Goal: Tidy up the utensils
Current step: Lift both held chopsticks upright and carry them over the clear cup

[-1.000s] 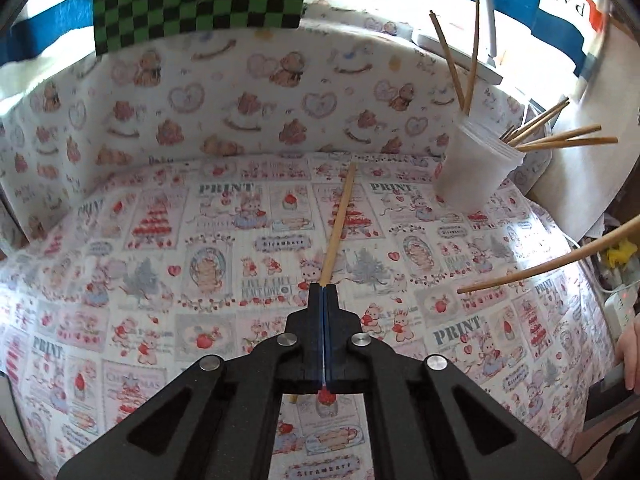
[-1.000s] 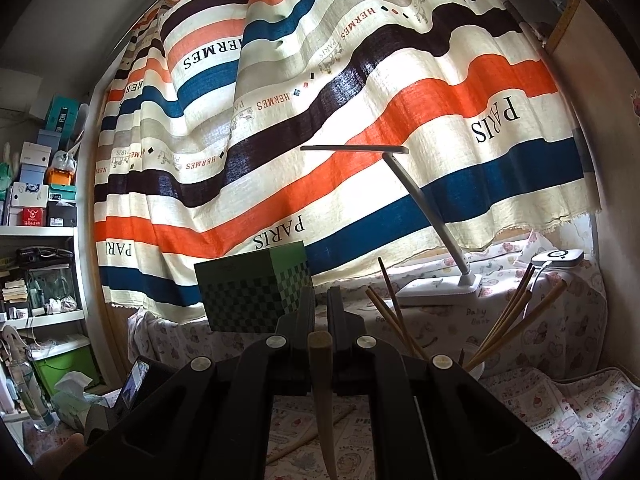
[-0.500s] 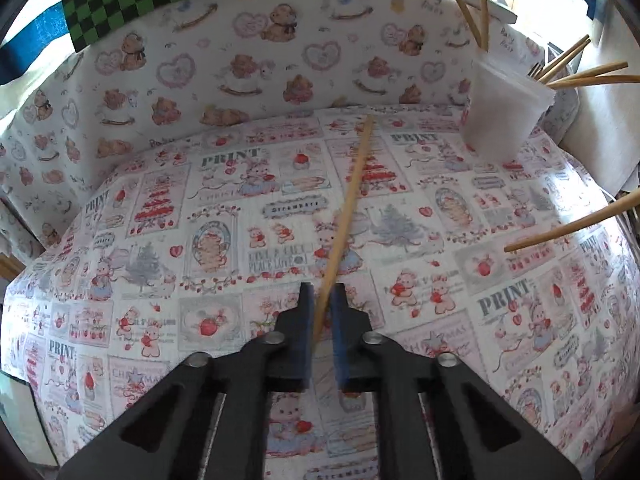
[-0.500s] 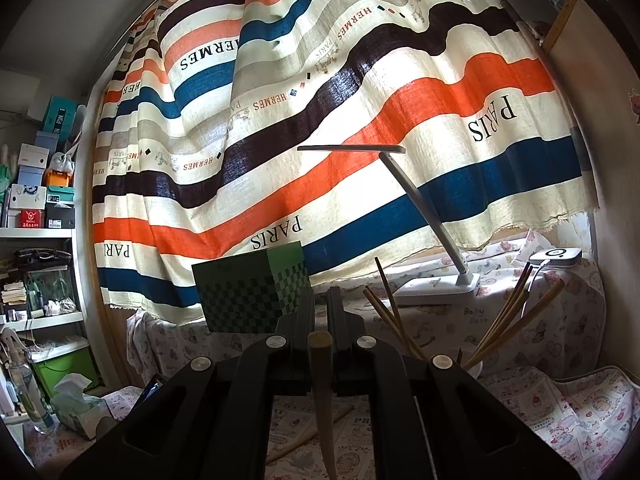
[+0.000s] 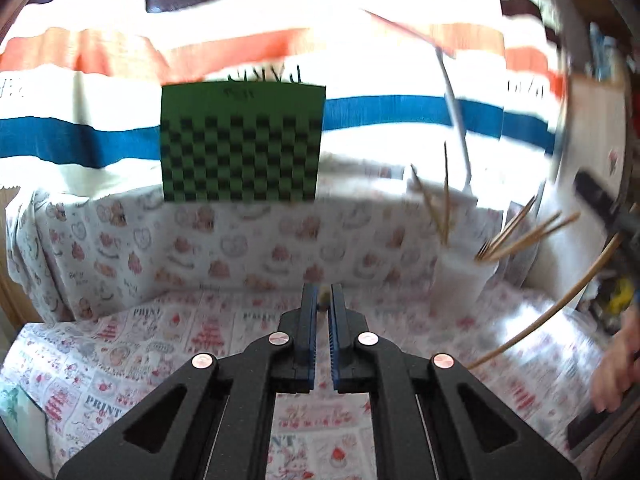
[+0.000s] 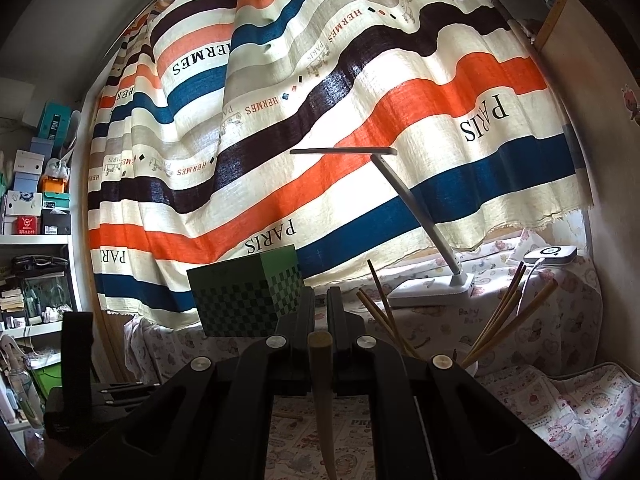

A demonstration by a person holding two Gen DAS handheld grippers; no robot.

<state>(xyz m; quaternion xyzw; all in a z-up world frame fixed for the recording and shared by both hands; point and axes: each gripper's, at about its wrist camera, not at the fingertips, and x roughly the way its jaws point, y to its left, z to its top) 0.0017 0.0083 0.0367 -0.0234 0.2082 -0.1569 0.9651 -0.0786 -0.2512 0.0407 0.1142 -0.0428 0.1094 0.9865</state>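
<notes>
My left gripper (image 5: 322,300) is shut on a wooden chopstick (image 5: 323,299); only its end shows between the blue pads, lifted off the printed cloth. A white cup (image 5: 460,280) holding several chopsticks stands to the right. My right gripper (image 6: 320,300) is shut on another chopstick (image 6: 322,384) that runs back toward the camera; the same stick shows at the right of the left wrist view (image 5: 560,304). The cup also shows in the right wrist view (image 6: 470,364), low right.
A green checkered box (image 5: 240,144) stands at the back by the striped curtain (image 6: 320,140). A white desk lamp (image 6: 432,284) stands behind the cup. Shelves with boxes (image 6: 36,200) fill the left. A hand (image 5: 616,376) is at the right.
My left gripper closed on the chopstick that lay on the cloth and lifted it, tilting up toward the curtain. The right gripper has stayed almost still.
</notes>
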